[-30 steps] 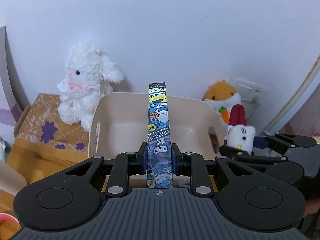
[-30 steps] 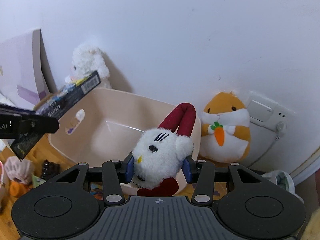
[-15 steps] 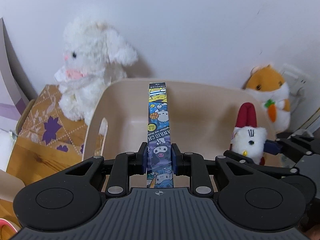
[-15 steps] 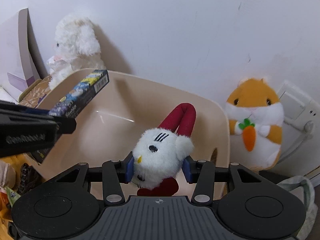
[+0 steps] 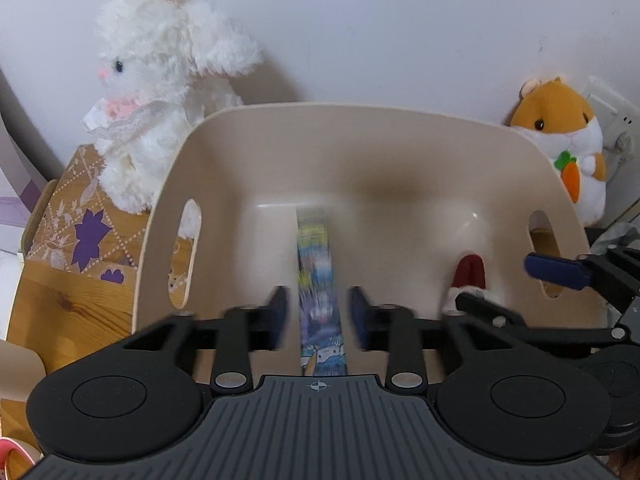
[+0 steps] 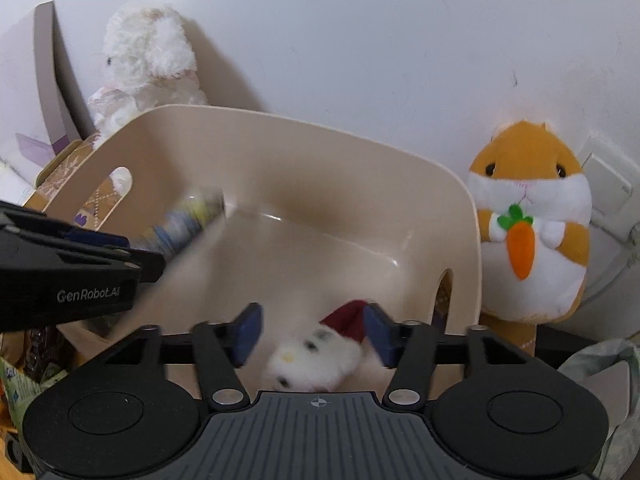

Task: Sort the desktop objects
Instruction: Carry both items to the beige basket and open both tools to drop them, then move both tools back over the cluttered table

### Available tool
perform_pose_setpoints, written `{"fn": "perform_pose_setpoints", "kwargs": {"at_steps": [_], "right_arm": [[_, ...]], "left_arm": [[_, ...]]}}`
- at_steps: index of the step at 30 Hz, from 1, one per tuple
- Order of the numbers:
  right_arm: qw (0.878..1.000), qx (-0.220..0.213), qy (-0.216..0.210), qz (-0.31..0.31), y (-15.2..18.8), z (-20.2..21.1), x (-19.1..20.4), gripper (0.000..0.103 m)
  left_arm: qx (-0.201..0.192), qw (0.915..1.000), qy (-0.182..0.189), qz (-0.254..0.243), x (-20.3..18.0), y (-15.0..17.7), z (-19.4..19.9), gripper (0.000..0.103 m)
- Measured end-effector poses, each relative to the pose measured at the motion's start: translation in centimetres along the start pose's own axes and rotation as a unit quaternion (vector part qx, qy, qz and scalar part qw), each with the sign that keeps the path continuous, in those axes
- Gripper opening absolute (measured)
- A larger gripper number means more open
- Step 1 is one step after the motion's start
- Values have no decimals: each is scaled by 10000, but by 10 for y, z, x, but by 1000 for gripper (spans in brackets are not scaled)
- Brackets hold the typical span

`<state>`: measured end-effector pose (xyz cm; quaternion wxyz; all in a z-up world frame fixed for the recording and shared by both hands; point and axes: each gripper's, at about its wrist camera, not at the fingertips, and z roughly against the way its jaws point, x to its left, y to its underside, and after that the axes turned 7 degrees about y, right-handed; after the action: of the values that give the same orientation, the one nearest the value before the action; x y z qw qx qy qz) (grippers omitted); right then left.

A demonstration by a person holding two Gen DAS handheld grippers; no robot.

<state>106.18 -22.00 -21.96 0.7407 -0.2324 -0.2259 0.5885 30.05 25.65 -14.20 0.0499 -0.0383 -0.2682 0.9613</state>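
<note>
A beige plastic bin stands against the wall. My left gripper is open above the bin. A long cartoon-printed box falls blurred between its fingers into the bin. My right gripper is open over the bin's right side. A small white plush with red ears drops blurred between its fingers. Neither gripper touches its object.
A white bunny plush sits on a patterned box left of the bin. An orange hamster plush stands to the right by a wall socket. The wooden desk shows at the left.
Both grippers moved forward over the bin and opened. The printed box and the small plush left the pads and are falling into the bin.
</note>
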Motion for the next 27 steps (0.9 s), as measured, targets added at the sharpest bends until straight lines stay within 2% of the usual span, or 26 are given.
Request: {"fn": "perform_pose_setpoints", "kwargs": {"at_steps": [2, 7, 8, 10, 15, 20, 27], "right_arm": [[10000, -81, -1, -38, 2, 9, -4, 82], [9983, -475, -14, -328, 13, 41, -15, 102], [9977, -576, -15, -367, 17, 48, -16, 103], [9961, -788, 56, -392, 25, 63, -16, 103], [9898, -1176, 564, -577, 50, 98, -13, 103], [9877, -1116, 423, -1014, 75, 118, -23, 103], [9856, -1013, 670, -1172, 112, 134, -19, 103]], "left_arm": [[-222, 9997, -50, 43, 0, 0, 11, 68], [-366, 9993, 16, 115, 9, 3, 32, 69], [-392, 9992, 14, 114, 12, 5, 36, 70], [-445, 9989, -6, 147, 16, 10, 49, 70], [-480, 9988, -33, 69, 33, 32, 78, 71], [-621, 9979, -184, -14, 50, 58, 110, 71], [-678, 9956, -341, -545, 58, 91, 145, 71]]}}
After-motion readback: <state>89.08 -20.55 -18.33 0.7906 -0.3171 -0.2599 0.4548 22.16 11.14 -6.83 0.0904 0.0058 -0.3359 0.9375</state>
